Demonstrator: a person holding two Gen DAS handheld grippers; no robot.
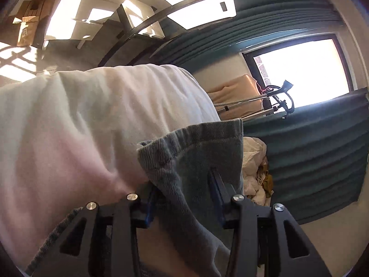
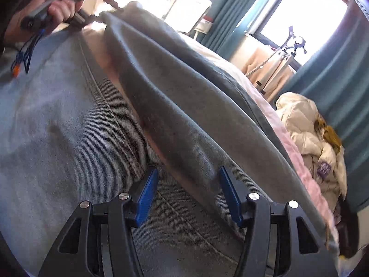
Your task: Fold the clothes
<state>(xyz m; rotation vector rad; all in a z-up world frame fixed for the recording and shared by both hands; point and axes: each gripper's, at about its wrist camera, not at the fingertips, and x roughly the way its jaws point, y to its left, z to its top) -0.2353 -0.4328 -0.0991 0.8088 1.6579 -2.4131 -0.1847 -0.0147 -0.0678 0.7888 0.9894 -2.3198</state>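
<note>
Light blue-grey jeans (image 2: 69, 127) lie on a bed with a pale pink sheet (image 1: 92, 115). One leg is folded over into a long ridge (image 2: 184, 106) that runs away from me. My right gripper (image 2: 188, 184) is open, its blue pads standing either side of the near end of that ridge without pressing it. In the left wrist view the hem end of the jeans (image 1: 196, 143) drapes between and over the fingers of my left gripper (image 1: 183, 191), whose jaws stand apart. From the right wrist view, a hand (image 2: 53, 7) holds the left gripper (image 2: 113, 4) at the ridge's far end.
A heap of cream and mustard clothes (image 2: 306, 127) sits past the bed's right edge (image 2: 306, 173). Teal curtains (image 1: 311, 150) hang beside a bright window (image 1: 299, 73). A tripod stand (image 2: 288, 53) and a beige chair (image 1: 242, 87) are near the window.
</note>
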